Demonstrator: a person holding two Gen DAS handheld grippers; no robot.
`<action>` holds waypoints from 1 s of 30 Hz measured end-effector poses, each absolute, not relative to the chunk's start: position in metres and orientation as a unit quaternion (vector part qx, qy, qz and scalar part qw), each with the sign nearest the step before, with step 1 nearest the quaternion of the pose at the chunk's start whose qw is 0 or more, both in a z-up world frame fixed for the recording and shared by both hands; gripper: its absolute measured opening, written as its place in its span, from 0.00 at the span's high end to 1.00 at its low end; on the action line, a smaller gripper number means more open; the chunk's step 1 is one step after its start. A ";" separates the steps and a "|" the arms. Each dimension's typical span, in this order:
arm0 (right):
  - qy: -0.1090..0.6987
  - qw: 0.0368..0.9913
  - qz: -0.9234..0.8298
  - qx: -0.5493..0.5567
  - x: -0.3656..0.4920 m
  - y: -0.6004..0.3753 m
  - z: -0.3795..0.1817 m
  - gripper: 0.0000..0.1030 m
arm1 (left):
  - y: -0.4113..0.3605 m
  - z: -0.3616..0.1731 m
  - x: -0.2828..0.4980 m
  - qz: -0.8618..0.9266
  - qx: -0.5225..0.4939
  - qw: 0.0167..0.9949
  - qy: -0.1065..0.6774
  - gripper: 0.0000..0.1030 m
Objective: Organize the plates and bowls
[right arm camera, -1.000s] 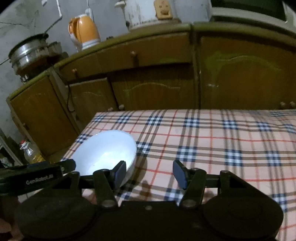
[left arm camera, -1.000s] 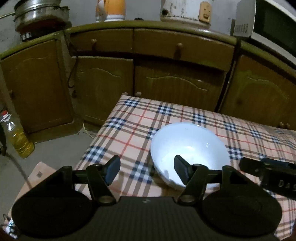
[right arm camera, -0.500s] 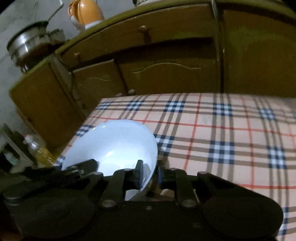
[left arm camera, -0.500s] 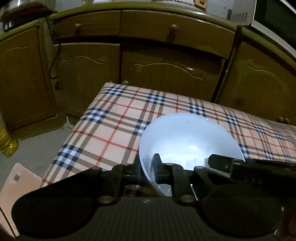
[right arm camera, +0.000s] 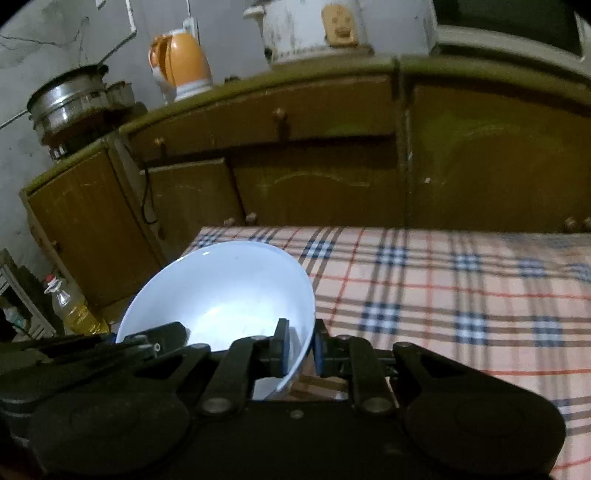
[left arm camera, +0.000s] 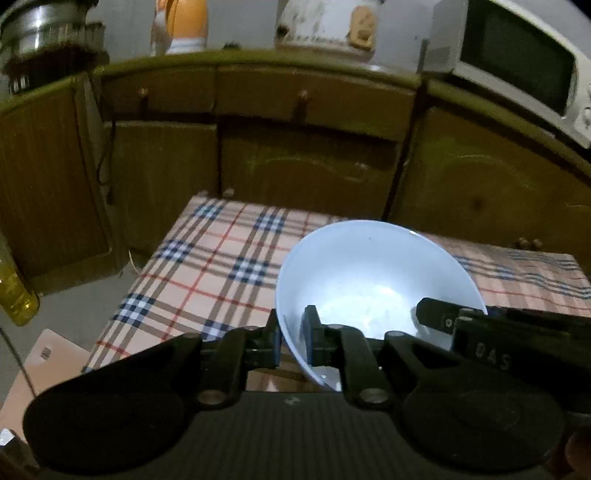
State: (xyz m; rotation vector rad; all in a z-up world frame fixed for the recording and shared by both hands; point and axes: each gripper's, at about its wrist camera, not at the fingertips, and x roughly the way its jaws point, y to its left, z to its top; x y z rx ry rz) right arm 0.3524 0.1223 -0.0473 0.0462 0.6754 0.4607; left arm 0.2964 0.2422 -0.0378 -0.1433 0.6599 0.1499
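Note:
A white bowl (left arm camera: 373, 280) is held up off the plaid tablecloth (left arm camera: 221, 266) by both grippers. My left gripper (left arm camera: 293, 341) is shut on the bowl's left rim, one finger inside and one outside. My right gripper (right arm camera: 300, 349) is shut on the bowl's (right arm camera: 221, 295) right rim the same way. The right gripper's body shows in the left wrist view (left arm camera: 491, 343), and the left gripper's body shows in the right wrist view (right arm camera: 110, 350). No plates are in view.
Brown cabinets (right arm camera: 332, 166) stand behind the table (right arm camera: 443, 280). On the counter are an orange kettle (right arm camera: 181, 66), a steel pot (right arm camera: 70, 99), a white cooker (right arm camera: 314, 29) and a microwave (left arm camera: 517, 62). An oil bottle (right arm camera: 74, 310) stands on the floor at left.
Both grippers went from open beside the bowl to shut on its opposite rims. The bowl has since risen off the tablecloth and both views have tilted upward.

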 end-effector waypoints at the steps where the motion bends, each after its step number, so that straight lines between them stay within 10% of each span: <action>1: 0.322 0.920 0.222 0.020 0.345 0.117 -0.041 0.83 | 0.235 -0.031 0.289 0.072 -0.068 0.943 0.317 0.87; 30: 0.240 0.959 0.144 0.030 0.130 -0.060 0.049 0.82 | 0.082 0.038 0.122 0.002 -0.026 0.964 0.265 0.84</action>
